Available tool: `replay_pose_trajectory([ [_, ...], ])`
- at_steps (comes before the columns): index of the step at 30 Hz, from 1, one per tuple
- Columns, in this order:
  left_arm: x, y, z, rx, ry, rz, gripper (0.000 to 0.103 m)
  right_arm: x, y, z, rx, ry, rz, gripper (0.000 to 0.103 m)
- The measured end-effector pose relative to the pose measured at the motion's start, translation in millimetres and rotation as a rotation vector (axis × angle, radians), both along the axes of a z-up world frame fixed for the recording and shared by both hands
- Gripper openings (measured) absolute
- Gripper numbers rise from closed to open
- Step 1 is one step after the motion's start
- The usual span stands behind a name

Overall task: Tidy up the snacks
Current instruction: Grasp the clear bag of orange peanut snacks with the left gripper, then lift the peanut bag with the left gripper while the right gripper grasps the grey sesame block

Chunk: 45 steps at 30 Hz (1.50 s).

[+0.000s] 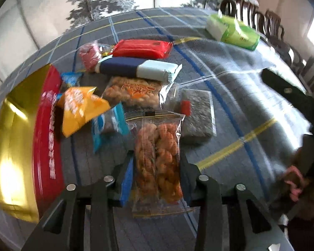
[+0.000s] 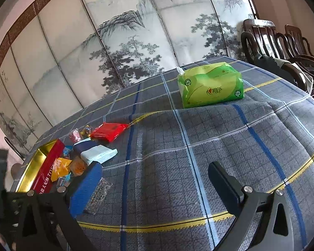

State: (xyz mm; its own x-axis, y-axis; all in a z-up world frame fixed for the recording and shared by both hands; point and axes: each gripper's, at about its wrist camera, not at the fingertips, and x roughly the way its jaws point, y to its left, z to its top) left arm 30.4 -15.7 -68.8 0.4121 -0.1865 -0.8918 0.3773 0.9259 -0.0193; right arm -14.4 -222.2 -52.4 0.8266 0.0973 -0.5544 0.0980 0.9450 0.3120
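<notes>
A clear bag of orange twisted snacks (image 1: 157,156) lies on the checked tablecloth (image 1: 230,104), and my left gripper (image 1: 157,165) is shut on its lower half, one pad against each side. Beyond the bag lie a peanut pack (image 1: 134,92), a grey block in clear wrap (image 1: 196,113), a blue packet (image 1: 108,123), a yellow triangular packet (image 1: 79,106), a navy and pale blue pack (image 1: 136,68) and a red pack (image 1: 142,48). A red and gold tin (image 1: 46,136) stands open at the left. My right gripper (image 2: 157,188) hovers open over bare cloth, holding nothing.
A green tissue pack (image 2: 211,83) sits on the far part of the table. Dark wooden chairs (image 2: 282,46) stand at the right edge, and a painted folding screen (image 2: 136,41) runs behind the table. In the right wrist view the tin (image 2: 46,167) and the snack pile are at the left.
</notes>
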Motion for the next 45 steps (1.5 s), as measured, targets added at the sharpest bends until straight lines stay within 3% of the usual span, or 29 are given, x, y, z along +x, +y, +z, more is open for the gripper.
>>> replay_pose_trajectory([
  [9, -38.0, 24.8, 48.2, -0.081, -0.05, 0.029, 0.035, 1.2, 7.8, -0.1, -0.016, 0.016, 0.056, 0.103],
  [16, -48.8, 42.7, 63.7, -0.106, -0.073, 0.043, 0.035, 3.0, 40.2, -5.3, -0.026, 0.103, 0.179, 0.103],
  [19, -52.8, 48.6, 66.1, -0.105, -0.075, 0.042, 0.035, 1.2, 65.8, -0.8, -0.157, 0.083, 0.241, 0.103],
  [28, -48.9, 67.5, 68.8, -0.144, -0.053, 0.089, 0.035, 28.7, 99.5, -3.4, -0.522, 0.13, 0.63, 0.103],
  [34, -46.6, 67.2, 70.5, -0.135, -0.056, 0.096, 0.035, 49.8, 110.3, -9.9, -0.567, 0.152, 0.781, 0.103],
  [39, -45.8, 69.5, 73.2, -0.128, -0.061, 0.101, 0.036, 55.6, 112.7, -18.3, -0.551, 0.166, 0.834, 0.103],
  [40, -45.6, 69.3, 73.3, -0.13, -0.059, 0.102, 0.036, 58.6, 110.9, -20.8, -0.525, 0.184, 0.849, 0.095],
  [41, -44.8, 70.0, 73.8, -0.131, -0.057, 0.103, 0.036, 62.2, 111.7, -23.1, -0.494, 0.201, 0.86, 0.072],
  [42, -45.1, 70.7, 73.9, -0.13, -0.058, 0.106, 0.036, 61.7, 108.9, -21.9, -0.453, 0.2, 0.859, 0.061],
  [45, -44.7, 71.0, 74.2, -0.129, -0.057, 0.107, 0.036, 62.2, 104.1, -19.6, -0.449, 0.213, 0.803, 0.059],
])
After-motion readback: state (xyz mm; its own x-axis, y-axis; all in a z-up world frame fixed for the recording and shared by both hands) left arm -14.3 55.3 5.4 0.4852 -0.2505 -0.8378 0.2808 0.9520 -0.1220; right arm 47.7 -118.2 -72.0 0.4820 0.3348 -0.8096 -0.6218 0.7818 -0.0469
